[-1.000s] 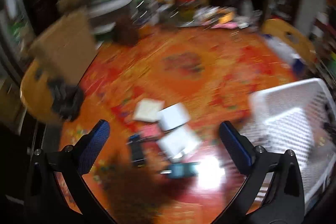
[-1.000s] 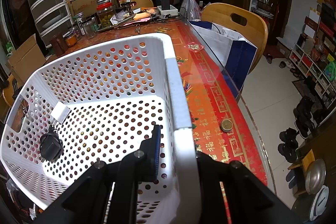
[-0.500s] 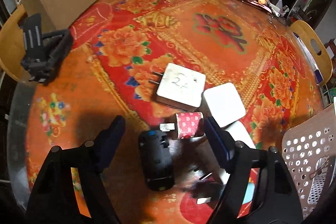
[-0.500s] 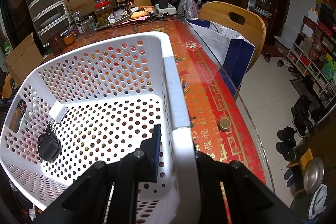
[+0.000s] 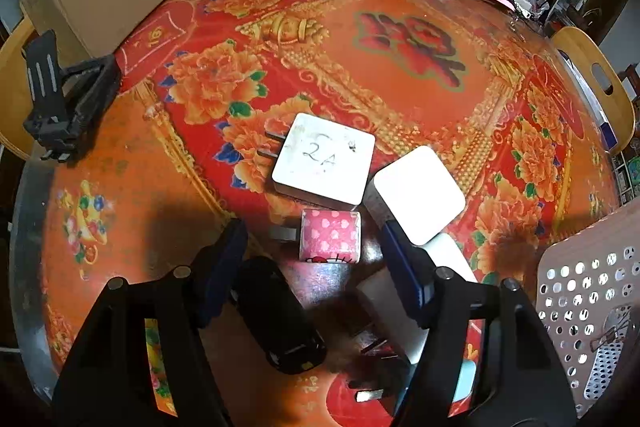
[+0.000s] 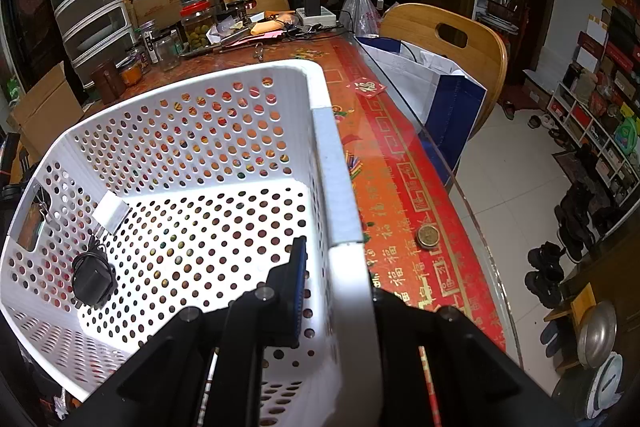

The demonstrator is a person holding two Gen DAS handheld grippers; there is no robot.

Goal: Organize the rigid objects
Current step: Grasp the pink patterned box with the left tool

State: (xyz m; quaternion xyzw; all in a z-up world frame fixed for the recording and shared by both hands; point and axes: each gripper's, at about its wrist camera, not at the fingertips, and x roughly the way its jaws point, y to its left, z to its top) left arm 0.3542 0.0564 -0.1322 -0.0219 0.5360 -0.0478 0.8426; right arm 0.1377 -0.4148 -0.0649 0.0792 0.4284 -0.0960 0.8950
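Two grippers in view. The left gripper hangs over a cluster of chargers near the table's near edge; its jaws have just been closing and stand apart, clamping nothing, with the pink charger and black charger between them, neither one pressed. The white charger marked 2A lies just beyond the pink one, a second white charger beside it. The right gripper is clenched on the white basket's rim. Inside the basket, by its far wall, lie a black adapter and a white plug.
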